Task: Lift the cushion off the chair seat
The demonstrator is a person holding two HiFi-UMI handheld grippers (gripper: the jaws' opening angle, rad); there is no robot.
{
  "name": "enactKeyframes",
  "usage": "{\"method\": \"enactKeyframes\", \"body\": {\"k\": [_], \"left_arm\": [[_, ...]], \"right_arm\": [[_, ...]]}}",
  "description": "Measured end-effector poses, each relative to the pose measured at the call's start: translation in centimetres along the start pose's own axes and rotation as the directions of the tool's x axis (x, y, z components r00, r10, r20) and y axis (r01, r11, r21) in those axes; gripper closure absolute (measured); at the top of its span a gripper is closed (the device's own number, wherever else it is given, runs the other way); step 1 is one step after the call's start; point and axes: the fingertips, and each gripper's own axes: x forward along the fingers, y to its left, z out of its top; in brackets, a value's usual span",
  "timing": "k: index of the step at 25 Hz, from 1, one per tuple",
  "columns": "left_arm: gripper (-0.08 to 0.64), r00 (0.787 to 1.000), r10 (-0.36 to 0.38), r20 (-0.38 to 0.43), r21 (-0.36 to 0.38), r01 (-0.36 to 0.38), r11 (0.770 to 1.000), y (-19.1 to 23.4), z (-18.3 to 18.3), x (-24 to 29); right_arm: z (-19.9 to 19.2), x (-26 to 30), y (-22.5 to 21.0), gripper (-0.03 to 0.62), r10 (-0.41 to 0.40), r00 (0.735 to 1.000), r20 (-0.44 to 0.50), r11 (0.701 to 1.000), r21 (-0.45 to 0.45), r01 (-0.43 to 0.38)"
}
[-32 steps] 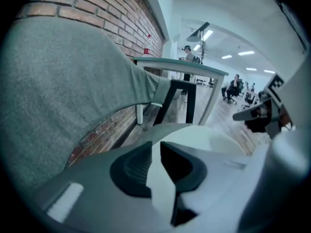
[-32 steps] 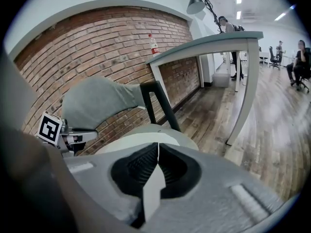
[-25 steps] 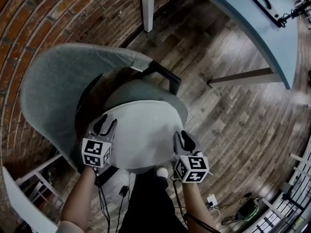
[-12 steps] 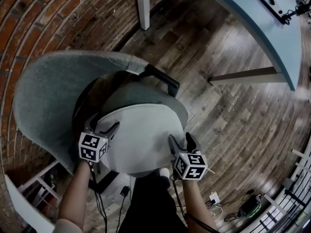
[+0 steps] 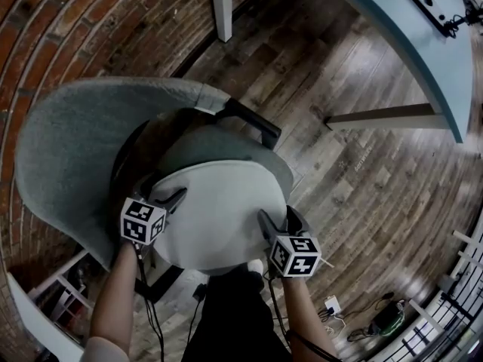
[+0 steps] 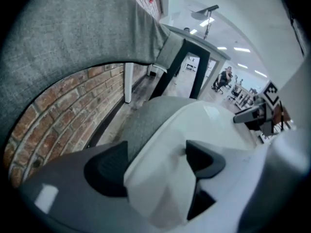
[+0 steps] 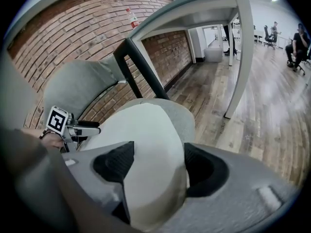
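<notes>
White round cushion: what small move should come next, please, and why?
Probably close the jaws now. The left hand-held gripper and right hand-held gripper have just been opening their jaws, and each straddles an edge of the white round cushion, unclamped, on the grey upholstered chair seat.

No words, numbers or brand names can be read anywhere. The only marks are black and white square patterns. They sit on the left cube [image 5: 142,221], which is part of the left hand-held gripper [image 5: 162,196]. They also sit on the right cube [image 5: 295,254], which is part of the right hand-held gripper [image 5: 275,219]. The patterns are blocky shapes, not letters. Each side of a cube has its own pattern.
</notes>
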Motion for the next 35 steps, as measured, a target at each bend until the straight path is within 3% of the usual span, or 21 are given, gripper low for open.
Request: {"method": "enactKeyframes", "body": {"k": [4, 8, 13, 17, 21, 26, 35], "left_arm": [[0.244, 0.999, -0.028, -0.04, 0.062, 0.03, 0.998, -0.9, 0.1, 0.3], [0.275, 0.998, -0.023, -0.052, 0.073, 0.027, 0.997, -1.4, 0.1, 0.2], [0.307, 0.997, 0.007, -0.078, 0.112, 0.002, 0.994, -1.8, 0.1, -0.2], [0.387, 0.996, 0.046, -0.082, 0.158, -0.032, 0.987, -2.0, 0.6, -1.5], [0.439, 0.995, 0.063, -0.076, 0.178, -0.048, 0.983, -3.0, 1.3, -3.3], [0.47, 0.996, 0.082, -0.018, 0.136, -0.079, 0.988, -4.8, 3.0, -5.7], [0.486, 0.979, 0.151, 0.136, 0.101, -0.165, 0.981, -10.1, 7.7, -14.1]], "right_arm": [[0.0, 0.2, 0.6, 0.275, 0.016, 1.0, -0.016, 1.0, -0.013, -0.016], [-0.1, -0.1, 1.2, 0.285, 0.029, 0.999, -0.019, 0.999, -0.015, -0.029], [0.0, -0.6, 1.5, 0.341, 0.031, 0.999, -0.012, 0.999, -0.013, -0.031], [0.5, -1.4, 1.7, 0.438, 0.024, 1.0, -0.002, 0.999, -0.037, -0.024], [1.2, -2.9, 2.5, 0.476, 0.023, 0.999, 0.022, 0.999, -0.044, -0.022], [2.8, -5.5, 2.7, 0.522, 0.032, 0.997, 0.071, 0.998, -0.053, -0.028], [7.6, -15.3, 4.8, 0.537, 0.056, 0.984, 0.171, 0.992, -0.121, -0.035]]}}
